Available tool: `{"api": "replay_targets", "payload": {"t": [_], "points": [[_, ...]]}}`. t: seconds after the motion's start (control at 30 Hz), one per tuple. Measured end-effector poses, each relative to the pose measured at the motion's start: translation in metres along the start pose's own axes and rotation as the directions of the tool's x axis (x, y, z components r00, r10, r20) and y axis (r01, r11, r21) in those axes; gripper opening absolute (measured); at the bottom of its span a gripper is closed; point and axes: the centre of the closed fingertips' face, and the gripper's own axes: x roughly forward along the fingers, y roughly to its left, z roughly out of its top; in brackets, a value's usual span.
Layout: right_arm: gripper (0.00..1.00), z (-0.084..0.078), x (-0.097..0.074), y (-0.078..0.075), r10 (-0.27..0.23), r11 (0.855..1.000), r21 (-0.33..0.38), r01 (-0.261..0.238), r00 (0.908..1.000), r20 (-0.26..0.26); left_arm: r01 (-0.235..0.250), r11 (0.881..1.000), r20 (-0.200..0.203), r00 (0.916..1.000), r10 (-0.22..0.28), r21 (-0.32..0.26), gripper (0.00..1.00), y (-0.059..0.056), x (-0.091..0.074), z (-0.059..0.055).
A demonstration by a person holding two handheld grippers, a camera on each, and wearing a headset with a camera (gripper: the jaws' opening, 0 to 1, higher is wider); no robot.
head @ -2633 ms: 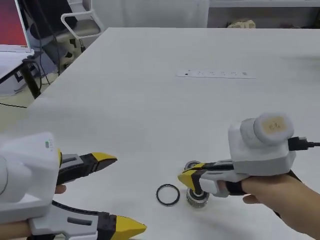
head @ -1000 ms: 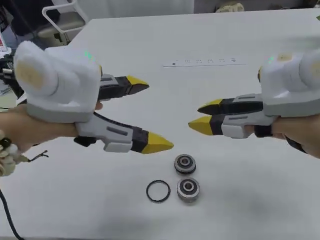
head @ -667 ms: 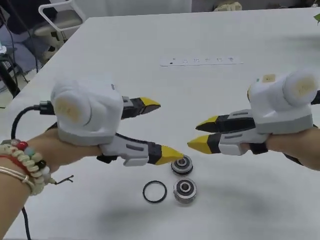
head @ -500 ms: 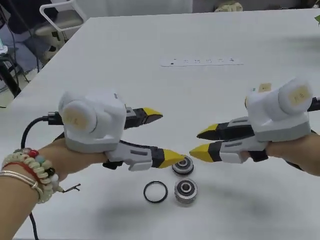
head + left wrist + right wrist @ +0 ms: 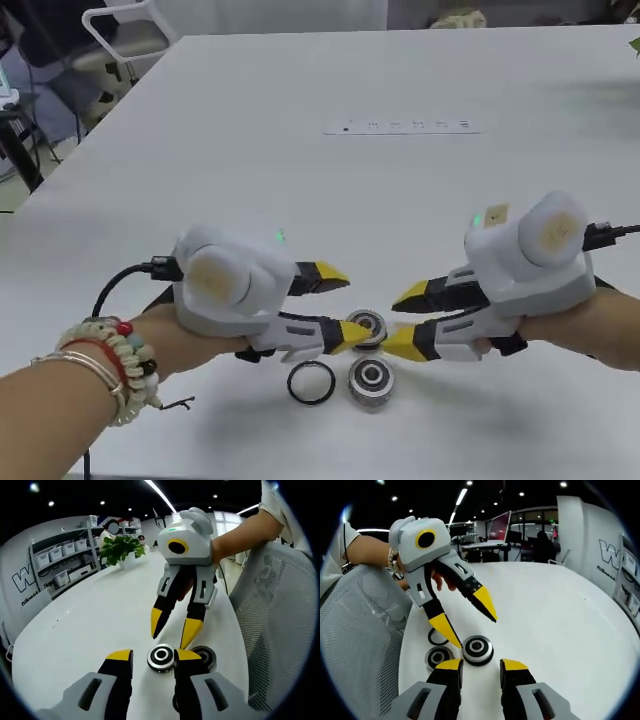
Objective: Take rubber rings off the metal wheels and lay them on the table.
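Now the left tool and the right tool, both empty with jaws apart, flank the farther metal wheel on the bench, probably to strip its ring, while one rubber ring lies beside the nearer wheel.

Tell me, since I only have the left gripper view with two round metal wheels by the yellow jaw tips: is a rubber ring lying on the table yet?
Observer: Yes. The head view shows a thin black rubber ring lying flat on the white table, beside the nearer round metal wheel.
Operator: How is the right gripper lined up?
Observer: In the right gripper view, the farther metal wheel lies just ahead of the gap between its open jaws.
Operator: Is the left gripper touching that wheel?
Observer: The right gripper view puts one yellow fingertip of it at the wheel's rim; contact cannot be told.
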Motion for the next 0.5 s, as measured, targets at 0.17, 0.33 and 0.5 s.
{"api": "replay_targets", "payload": {"t": [0.17,0.33,0.5], "points": [[0.28,-0.0019,0.0033,0.0054,0.016,1.000,-0.018,-0.016,0.9997,-0.017,0.005,1.000,-0.023,0.9997,-0.004,0.003,0.22,-0.0025,0.0039,-0.0060],[0.29,0.0011,0.0025,0.0085,0.029,1.000,-0.007,-0.029,0.9996,-0.003,-0.004,1.000,-0.021,0.9998,0.004,-0.030,0.17,-0.0007,0.0049,-0.0076],[0.29,0.0008,0.0042,0.0092,0.028,1.000,0.007,-0.028,0.9996,0.000,0.011,0.998,-0.017,0.9998,-0.012,-0.061,0.14,-0.0040,0.0055,-0.0086]]}}
